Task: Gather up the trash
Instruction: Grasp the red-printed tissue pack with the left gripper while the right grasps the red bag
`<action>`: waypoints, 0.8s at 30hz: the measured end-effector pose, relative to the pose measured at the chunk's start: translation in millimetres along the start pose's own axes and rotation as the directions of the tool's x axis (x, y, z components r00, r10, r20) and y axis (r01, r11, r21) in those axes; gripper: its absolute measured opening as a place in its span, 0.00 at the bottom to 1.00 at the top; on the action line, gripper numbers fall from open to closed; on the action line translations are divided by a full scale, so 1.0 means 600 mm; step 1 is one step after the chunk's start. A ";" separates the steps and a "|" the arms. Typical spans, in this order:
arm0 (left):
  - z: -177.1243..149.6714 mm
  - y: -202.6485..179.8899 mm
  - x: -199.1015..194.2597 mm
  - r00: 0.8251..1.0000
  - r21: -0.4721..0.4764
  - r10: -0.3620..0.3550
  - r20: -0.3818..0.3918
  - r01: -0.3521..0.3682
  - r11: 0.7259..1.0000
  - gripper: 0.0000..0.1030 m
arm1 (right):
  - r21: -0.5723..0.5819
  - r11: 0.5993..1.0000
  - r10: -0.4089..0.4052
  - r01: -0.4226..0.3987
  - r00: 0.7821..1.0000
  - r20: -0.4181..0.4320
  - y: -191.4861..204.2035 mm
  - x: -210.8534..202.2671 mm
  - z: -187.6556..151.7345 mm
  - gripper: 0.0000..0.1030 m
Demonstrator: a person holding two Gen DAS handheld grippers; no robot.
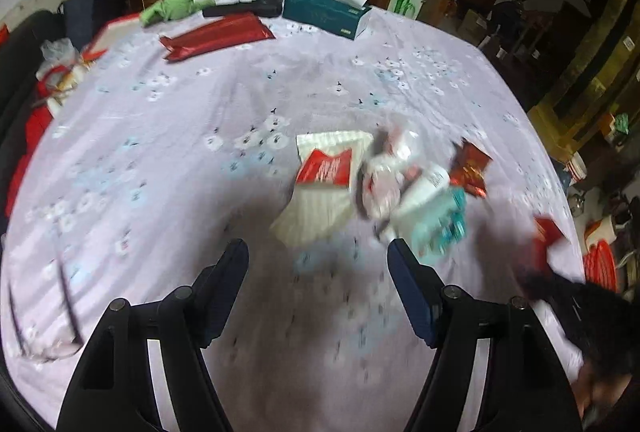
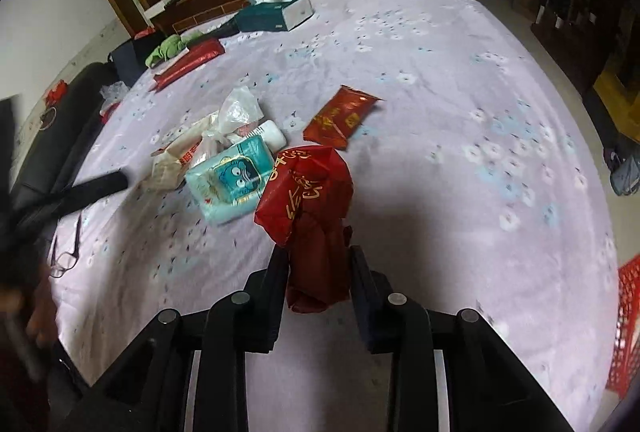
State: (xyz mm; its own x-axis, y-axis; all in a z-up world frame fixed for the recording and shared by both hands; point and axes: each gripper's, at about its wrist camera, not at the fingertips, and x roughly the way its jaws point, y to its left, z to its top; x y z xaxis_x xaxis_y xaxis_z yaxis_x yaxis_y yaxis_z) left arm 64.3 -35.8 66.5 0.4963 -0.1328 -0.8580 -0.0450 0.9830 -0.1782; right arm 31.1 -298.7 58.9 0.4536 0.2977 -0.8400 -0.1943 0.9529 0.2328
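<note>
Red crinkly wrapper [image 2: 308, 191] sat pinched in my right gripper [image 2: 319, 260], light and floppy, best held at its bunched neck. Ahead-left lay the trash pile [image 2: 224, 159]; my left gripper [image 1: 318, 256] hung empty, jaws apart.

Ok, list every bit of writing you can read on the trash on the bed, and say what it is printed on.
Nothing reads clearly enough to quote.
Red bag in the right gripper: gold characters, creased and unreadable.
Flat red packet: gold print, too small.
Red and white pouch: white characters, blurred.
Teal wipes pack: a cartoon face, small print unreadable.
Tissue box: a small label, too small.
</note>
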 end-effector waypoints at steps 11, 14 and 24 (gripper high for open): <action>0.054 0.001 0.125 0.995 -0.023 0.032 -0.098 -0.035 0.999 0.52 | 0.057 0.998 0.028 -0.030 0.999 0.038 -0.033 -0.075 -0.027 0.31; 0.051 0.004 0.133 0.996 -0.031 0.034 -0.088 -0.036 0.999 0.41 | 0.062 0.998 0.029 -0.032 0.999 0.042 -0.031 -0.082 -0.029 0.31; -0.034 -0.003 0.011 0.996 -0.018 0.063 0.063 -0.062 0.998 0.40 | 0.050 0.999 0.008 -0.010 0.999 0.047 -0.002 -0.090 -0.055 0.31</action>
State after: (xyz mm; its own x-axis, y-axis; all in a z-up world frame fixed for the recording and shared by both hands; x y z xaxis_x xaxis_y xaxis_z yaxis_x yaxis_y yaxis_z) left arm 50.2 -40.7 51.5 0.5461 -0.0621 -0.8354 -0.0916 0.9868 -0.1333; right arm -22.1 -317.9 87.9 0.4926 0.3078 -0.8140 -0.1552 0.9514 0.2659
